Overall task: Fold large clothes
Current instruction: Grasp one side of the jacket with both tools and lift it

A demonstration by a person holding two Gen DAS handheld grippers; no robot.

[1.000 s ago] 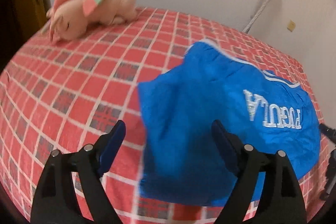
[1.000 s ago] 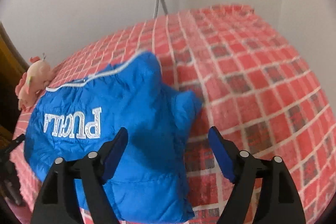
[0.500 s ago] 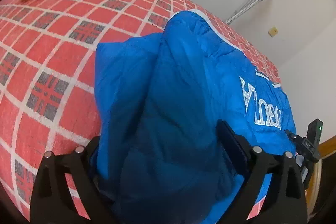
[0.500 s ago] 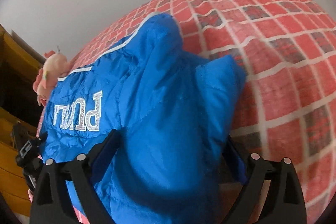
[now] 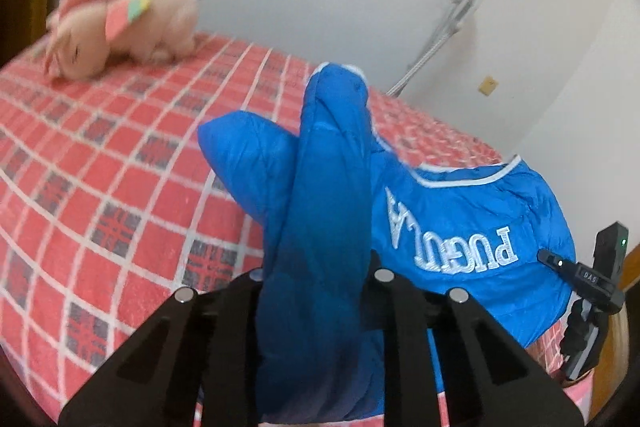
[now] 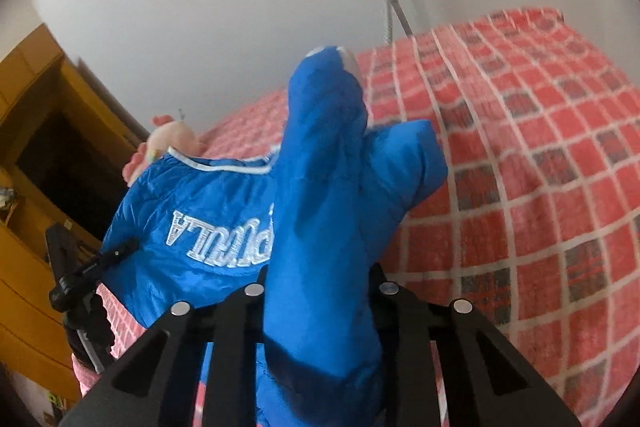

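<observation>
The left gripper (image 5: 318,291) and right gripper (image 6: 320,291) are each clamped on a bunched fold of the blue jacket (image 5: 460,219) – lifted off the red checked bedspread (image 5: 100,167) – with a pink plush toy (image 5: 124,23) beyond

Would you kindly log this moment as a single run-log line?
left gripper: shut on blue jacket | right gripper: shut on blue jacket | jacket edge lifted off checked bedspread | plush toy apart

Pink plush toy (image 5: 120,23) on checked bedspread (image 5: 100,179).
</observation>
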